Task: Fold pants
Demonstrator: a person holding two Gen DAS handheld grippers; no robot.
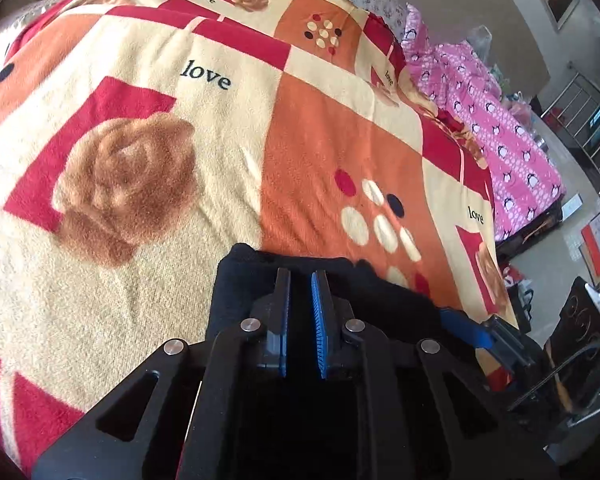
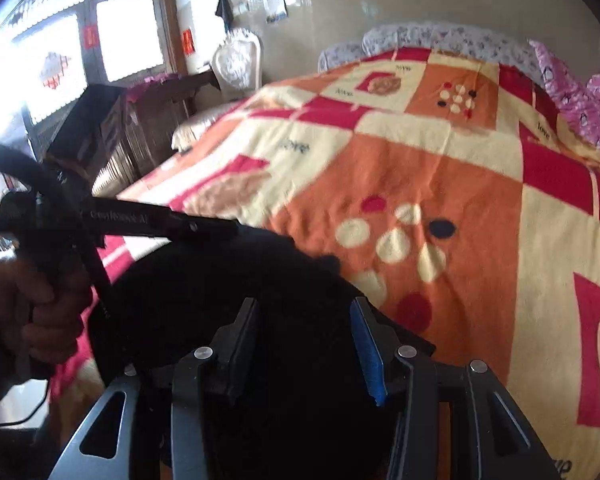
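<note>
The black pants (image 1: 244, 280) lie bunched at the near edge of a bed covered by a patterned blanket (image 1: 180, 160). My left gripper (image 1: 301, 280) is nearly closed with the black fabric between its blue pads. In the right wrist view the pants (image 2: 220, 280) form a dark heap below my right gripper (image 2: 306, 308), whose fingers stand wide apart over the cloth. The left gripper (image 2: 224, 229) shows at left, held by a hand, its tip at the top of the heap. The right gripper's blue pad (image 1: 466, 330) shows at the pants' right edge.
The blanket (image 2: 440, 168) covers the bed. A pink penguin-print cover (image 1: 500, 120) lies along the bed's right side. A wooden cabinet (image 2: 140, 132) and bright windows (image 2: 80, 40) stand to the left. A metal rail (image 1: 580, 120) and clutter are at far right.
</note>
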